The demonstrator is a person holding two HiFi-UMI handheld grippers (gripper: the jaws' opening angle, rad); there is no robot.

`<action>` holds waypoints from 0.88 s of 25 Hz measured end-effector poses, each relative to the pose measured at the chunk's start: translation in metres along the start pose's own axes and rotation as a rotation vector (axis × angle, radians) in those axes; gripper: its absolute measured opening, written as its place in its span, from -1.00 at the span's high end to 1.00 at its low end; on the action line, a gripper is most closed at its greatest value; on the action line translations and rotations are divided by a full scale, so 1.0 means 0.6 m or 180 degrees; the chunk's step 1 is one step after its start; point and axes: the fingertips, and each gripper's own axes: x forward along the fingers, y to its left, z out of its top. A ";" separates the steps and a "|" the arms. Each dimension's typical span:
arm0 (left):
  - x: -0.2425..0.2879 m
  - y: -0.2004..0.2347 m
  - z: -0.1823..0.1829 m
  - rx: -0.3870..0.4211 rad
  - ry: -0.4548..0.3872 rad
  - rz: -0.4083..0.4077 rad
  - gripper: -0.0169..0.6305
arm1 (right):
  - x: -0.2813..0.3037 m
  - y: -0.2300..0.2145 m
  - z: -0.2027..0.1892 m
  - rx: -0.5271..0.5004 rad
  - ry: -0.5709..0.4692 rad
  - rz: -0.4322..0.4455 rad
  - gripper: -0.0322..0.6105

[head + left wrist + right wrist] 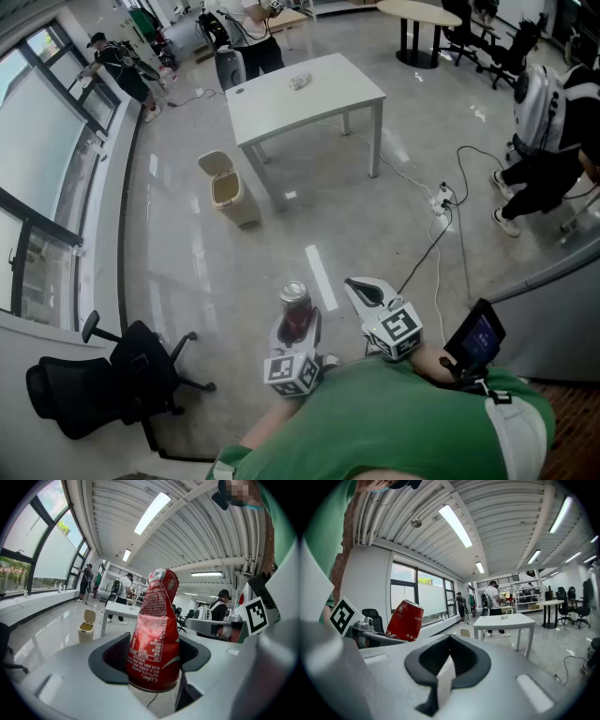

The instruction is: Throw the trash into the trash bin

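Observation:
A dented red soda can (294, 306) stands upright between the jaws of my left gripper (298, 323), held over the floor near my body. In the left gripper view the can (153, 639) fills the middle, and the dark pads of the left gripper (152, 665) press on both its sides. My right gripper (362, 290) hangs just right of it with its jaws together and nothing between them; the right gripper view shows the right gripper (444, 670) shut, with the can (405, 621) at its left. The beige trash bin (228, 188) stands open on the floor ahead, beside the white table (328, 101).
A small crumpled item (300, 82) lies on the table. A black office chair (103, 384) is at my left. A cable and power strip (442, 199) run across the floor on the right, near a seated person (548, 141). More people stand beyond the table.

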 end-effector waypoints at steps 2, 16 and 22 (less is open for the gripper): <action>-0.001 -0.003 0.003 -0.0005 0.0004 0.0002 0.09 | -0.001 -0.001 0.000 0.0004 -0.0006 -0.0003 0.89; 0.001 -0.006 0.004 -0.0015 0.0005 0.0016 0.09 | -0.002 -0.002 0.002 0.0026 -0.0019 0.0019 0.89; -0.002 -0.001 0.008 -0.0025 0.0004 0.0033 0.09 | 0.000 0.003 0.003 0.0030 -0.0026 0.0034 0.89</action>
